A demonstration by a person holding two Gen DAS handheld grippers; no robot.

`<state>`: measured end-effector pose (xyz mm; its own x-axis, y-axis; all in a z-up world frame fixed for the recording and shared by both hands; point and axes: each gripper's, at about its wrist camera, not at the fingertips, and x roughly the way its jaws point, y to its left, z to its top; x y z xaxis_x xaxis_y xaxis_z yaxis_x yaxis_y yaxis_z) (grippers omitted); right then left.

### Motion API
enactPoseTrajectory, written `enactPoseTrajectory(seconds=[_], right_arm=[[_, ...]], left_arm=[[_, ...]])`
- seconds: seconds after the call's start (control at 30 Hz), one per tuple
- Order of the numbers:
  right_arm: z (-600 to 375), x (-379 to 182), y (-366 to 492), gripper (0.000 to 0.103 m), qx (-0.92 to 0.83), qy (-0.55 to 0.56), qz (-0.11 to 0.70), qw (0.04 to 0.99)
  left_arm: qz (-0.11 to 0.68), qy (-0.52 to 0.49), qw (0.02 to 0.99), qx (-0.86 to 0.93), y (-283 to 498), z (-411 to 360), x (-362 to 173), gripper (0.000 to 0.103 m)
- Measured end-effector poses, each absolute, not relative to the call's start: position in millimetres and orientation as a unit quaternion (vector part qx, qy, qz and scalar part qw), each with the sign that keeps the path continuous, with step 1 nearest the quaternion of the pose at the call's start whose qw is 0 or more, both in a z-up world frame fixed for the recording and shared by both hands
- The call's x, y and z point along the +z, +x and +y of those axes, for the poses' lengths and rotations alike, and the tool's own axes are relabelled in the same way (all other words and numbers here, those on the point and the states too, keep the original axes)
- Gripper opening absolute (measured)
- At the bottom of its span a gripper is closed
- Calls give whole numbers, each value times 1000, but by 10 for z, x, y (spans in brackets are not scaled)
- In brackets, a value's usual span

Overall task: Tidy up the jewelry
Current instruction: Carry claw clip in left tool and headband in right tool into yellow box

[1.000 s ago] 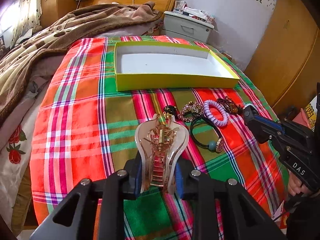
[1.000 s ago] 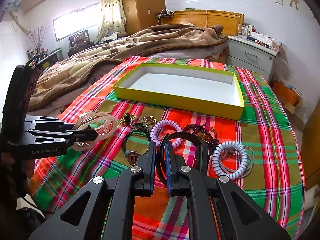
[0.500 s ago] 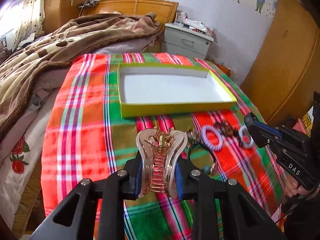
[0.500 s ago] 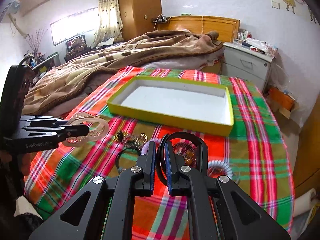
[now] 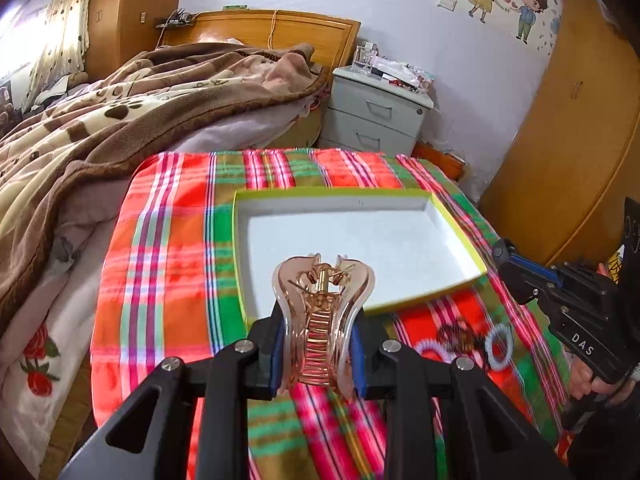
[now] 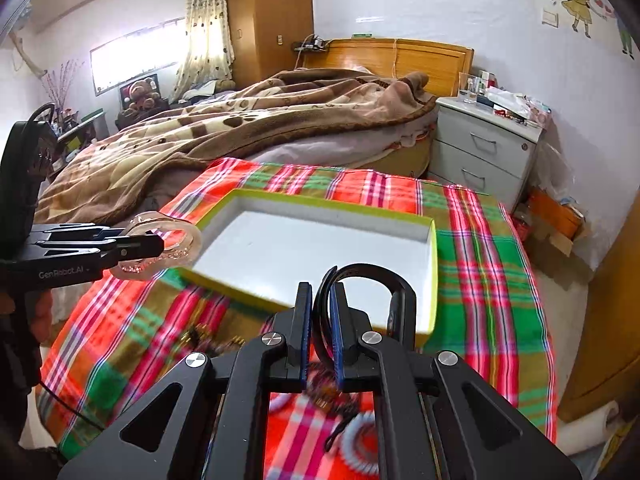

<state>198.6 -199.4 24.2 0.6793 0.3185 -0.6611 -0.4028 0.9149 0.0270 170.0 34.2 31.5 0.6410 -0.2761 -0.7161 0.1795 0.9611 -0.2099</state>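
My left gripper [image 5: 318,344] is shut on a translucent pink hair claw clip [image 5: 322,312] and holds it above the plaid cloth, just short of the near rim of the yellow-green box [image 5: 464,240]. The clip also shows in the right wrist view [image 6: 160,248]. My right gripper [image 6: 320,336] is shut on a black band [image 6: 360,280], raised near the box's near edge [image 6: 434,272]. The box's white inside looks empty. Several hair ties and bracelets [image 5: 464,340] lie on the cloth below, blurred.
The plaid cloth [image 5: 160,260] covers the bed end. A brown blanket [image 5: 120,120] lies heaped at the left. A grey nightstand [image 5: 376,116] stands behind, and a wooden wardrobe [image 5: 568,140] is at the right.
Both grippers have risen and moved forward towards the box, each still holding its item. The jewelry pile has dropped below and behind the fingers.
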Motion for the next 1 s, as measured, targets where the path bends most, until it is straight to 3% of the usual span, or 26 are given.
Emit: enactPoseTrajectory(seconds=[0.57, 1.0], right_arm=[[-2066, -161, 3084, 9, 171, -81, 410, 892], [-1919, -338, 3361, 9, 162, -117, 425, 883]], left_arm=[[434, -88, 887, -134, 2779, 246, 7, 28], [446, -86, 882, -128, 2984, 230, -184, 28]])
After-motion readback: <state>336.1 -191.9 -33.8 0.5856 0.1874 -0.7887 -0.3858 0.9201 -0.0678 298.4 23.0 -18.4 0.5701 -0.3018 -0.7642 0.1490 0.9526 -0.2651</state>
